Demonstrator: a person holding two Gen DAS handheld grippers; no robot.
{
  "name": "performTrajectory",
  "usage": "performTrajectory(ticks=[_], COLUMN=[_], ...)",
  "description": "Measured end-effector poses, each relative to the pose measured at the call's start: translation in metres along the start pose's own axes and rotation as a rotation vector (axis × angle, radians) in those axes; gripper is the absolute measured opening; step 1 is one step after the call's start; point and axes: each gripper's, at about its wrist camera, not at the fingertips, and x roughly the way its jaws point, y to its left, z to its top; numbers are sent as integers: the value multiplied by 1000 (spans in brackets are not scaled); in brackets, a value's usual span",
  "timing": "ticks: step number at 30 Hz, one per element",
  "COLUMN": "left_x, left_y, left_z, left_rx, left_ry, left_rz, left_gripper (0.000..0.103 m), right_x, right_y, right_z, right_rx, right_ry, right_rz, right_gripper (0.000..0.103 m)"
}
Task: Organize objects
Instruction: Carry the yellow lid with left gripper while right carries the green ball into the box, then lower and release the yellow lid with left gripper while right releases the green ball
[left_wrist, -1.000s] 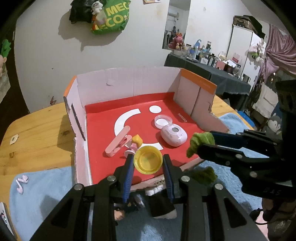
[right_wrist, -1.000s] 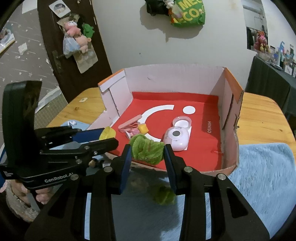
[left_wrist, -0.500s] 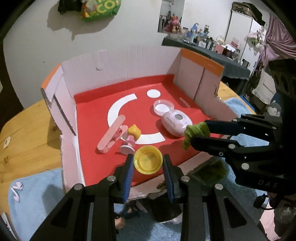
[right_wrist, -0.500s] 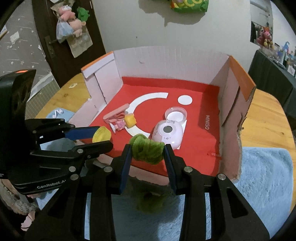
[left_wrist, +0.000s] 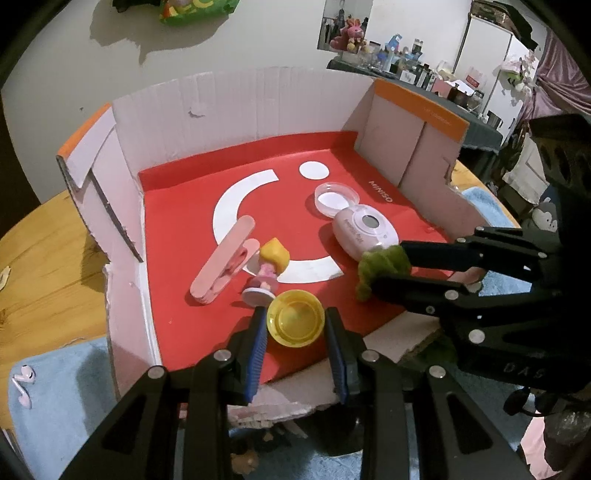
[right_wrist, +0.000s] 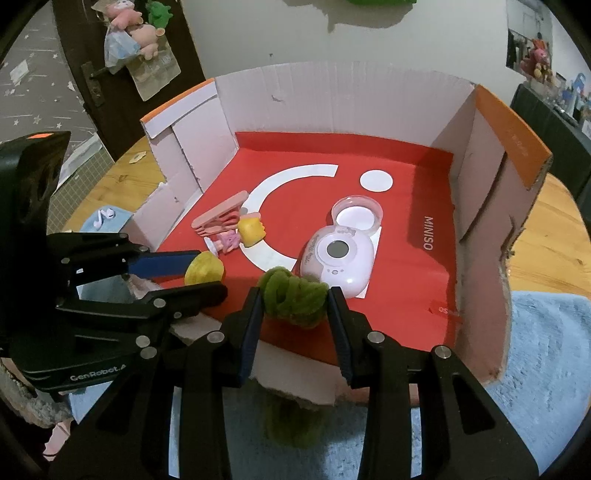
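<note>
One wooden table (left_wrist: 44, 258) bears blue towel (right_wrist: 546, 350).

Looking steeply down from each wrist, along black fingers, close over the torn near edge of the red-floored, white-walled cardboard box (left_wrist: 236, 99). Left view facing in from the left, right view from the right. Sharing the box (right_wrist: 332, 92) floor, each catching the other's tool at its edge.

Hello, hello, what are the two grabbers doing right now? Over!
Left gripper shut on yellow cap. Right gripper shut on green fuzzy ball. Both over box front edge. Pink device just beyond the ball.
</note>
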Motion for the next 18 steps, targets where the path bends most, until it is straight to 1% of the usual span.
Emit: performTrajectory(ticks=[5,8,13,18], left_x=[5,6,8,9], left_y=[3,4,4,5], left_z=[2,3,5,6], left_rx=[-8,-12,-13,-32], left_ry=[8,5,-5,-16], left_rz=[14,20,39,34], left_gripper=[32,32,32,32], right_x=[5,7,9,13], right_y=[-3,-4,-6,-9], right_z=[4,5,7,9], right_rx=[13,16,12,23], right_ry=[4,-3,-35,-45], right_rz=[10,2,-61,-76], right_gripper=[34,34,34,34])
